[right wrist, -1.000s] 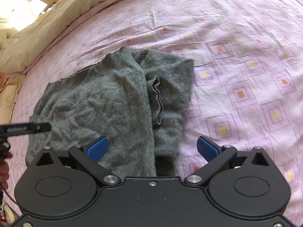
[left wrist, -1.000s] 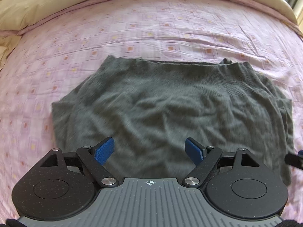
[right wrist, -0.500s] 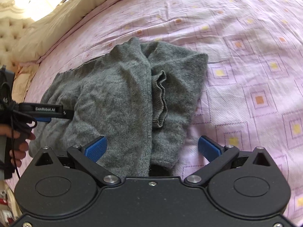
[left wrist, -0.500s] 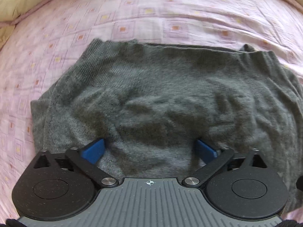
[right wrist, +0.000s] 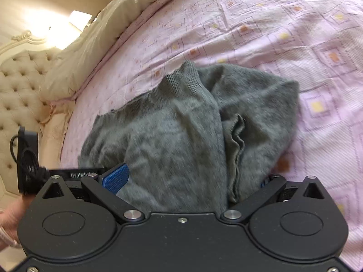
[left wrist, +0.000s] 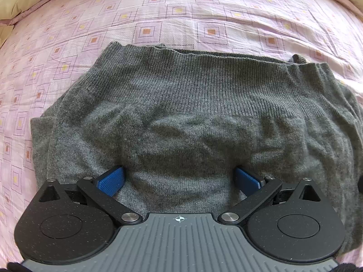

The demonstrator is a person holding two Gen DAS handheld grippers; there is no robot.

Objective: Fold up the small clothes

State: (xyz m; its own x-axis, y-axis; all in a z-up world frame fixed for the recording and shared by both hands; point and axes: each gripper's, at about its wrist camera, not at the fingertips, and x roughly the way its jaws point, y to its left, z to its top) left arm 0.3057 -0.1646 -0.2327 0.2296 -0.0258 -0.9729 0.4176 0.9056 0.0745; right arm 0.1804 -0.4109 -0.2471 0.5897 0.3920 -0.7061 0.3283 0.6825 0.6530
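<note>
— On the pink bed sheet (left wrist: 204, 11) the grey sweater (left wrist: 192, 113) is spread out, with its long side running left to right past both grippers.

— Where are the fingers kept?

— The left gripper (left wrist: 179, 179) is held wide open, and the near edge of the sweater is bunched up between its blue pads (left wrist: 111, 180). The right gripper (right wrist: 192, 181) is held wide too, over the sweater's right end, where a folded sleeve (right wrist: 236, 149) is seen. One of its pads is hidden by cloth.

— Which gripper is nearer to the sweater?

— Neither one; the near edge is reached by both. Nothing is pinched yet.

— Is room left for a fold?

— Yes. Beyond the sweater's far edge, bare sheet is seen all the way to the cream quilt (right wrist: 90, 52). The near edge can probably be lifted and carried that way.

— What could go wrong?

— The loose sleeve could be dragged out of place.
</note>
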